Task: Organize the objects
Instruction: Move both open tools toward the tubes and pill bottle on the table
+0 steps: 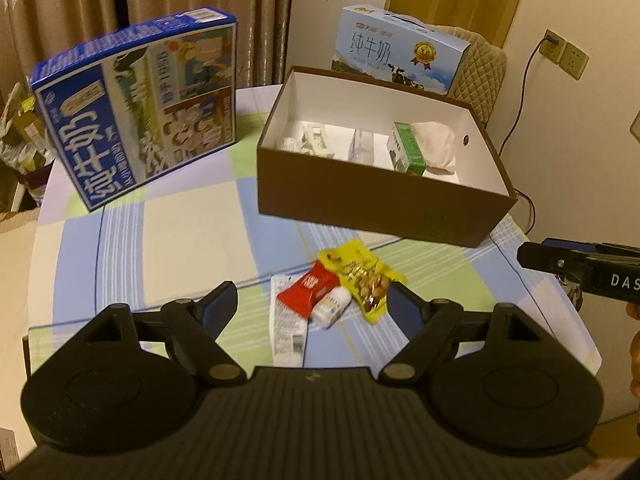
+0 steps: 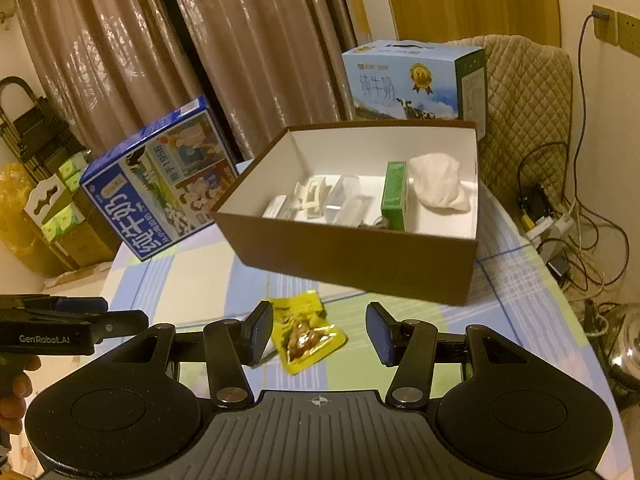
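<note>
On the checked tablecloth lie a yellow snack packet [image 1: 362, 276] [image 2: 306, 332], a red packet [image 1: 308, 290], a small white bottle [image 1: 331, 305] and a white tube [image 1: 287, 326]. My left gripper [image 1: 314, 300] hovers open just above and around these items. My right gripper [image 2: 320, 330] is open too, with the yellow packet between its fingers on the table below. Behind them stands an open brown box [image 1: 372, 196] [image 2: 352, 256] holding a green carton [image 1: 408, 148] [image 2: 394, 196], a white cloth [image 2: 440, 182] and white plastic pieces [image 2: 312, 196].
A blue milk carton box [image 1: 140, 104] [image 2: 160, 184] leans at the back left. A light blue milk case [image 1: 400, 52] [image 2: 412, 80] stands behind the brown box before a quilted chair [image 2: 524, 116]. Cables [image 2: 568, 216] lie at the right. Curtains hang behind.
</note>
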Action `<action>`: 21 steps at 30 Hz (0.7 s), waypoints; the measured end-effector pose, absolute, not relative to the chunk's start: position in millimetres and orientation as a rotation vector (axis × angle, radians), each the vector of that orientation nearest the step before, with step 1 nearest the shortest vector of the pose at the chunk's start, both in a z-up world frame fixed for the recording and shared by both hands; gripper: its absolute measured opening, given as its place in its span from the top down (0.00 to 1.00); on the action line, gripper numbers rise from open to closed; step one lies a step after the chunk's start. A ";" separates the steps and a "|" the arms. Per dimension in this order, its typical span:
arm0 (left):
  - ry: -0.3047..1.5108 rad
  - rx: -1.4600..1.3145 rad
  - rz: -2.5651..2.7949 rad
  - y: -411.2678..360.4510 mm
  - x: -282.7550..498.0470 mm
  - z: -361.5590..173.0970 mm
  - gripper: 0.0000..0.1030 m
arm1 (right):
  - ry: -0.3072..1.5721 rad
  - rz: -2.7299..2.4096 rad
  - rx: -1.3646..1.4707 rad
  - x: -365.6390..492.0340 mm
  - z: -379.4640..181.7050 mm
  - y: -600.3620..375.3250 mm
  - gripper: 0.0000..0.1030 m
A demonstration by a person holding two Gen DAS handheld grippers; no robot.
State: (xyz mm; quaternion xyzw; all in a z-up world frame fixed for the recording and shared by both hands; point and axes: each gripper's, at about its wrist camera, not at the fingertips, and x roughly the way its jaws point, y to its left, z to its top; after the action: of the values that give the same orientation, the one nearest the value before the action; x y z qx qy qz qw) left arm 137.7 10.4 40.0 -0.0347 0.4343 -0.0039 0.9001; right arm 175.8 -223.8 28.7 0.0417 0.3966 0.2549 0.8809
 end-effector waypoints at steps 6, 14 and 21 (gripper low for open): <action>0.914 -0.088 -0.004 22.7 114.3 33.3 0.24 | 0.847 0.558 0.118 155.7 19.3 -221.7 0.53; 0.953 -0.105 0.021 39.5 91.5 20.1 0.23 | 0.925 0.577 0.121 140.6 1.4 -215.6 0.53; 1.001 -0.120 0.050 50.9 78.6 3.8 0.22 | 0.979 0.583 0.131 133.9 -12.8 -212.1 0.53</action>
State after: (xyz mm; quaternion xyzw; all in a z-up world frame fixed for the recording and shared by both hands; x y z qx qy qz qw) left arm 78.6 50.9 3.8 -0.0576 0.4795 0.0237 0.8753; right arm 133.9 -212.1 -12.8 0.0621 0.4631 0.2756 0.8401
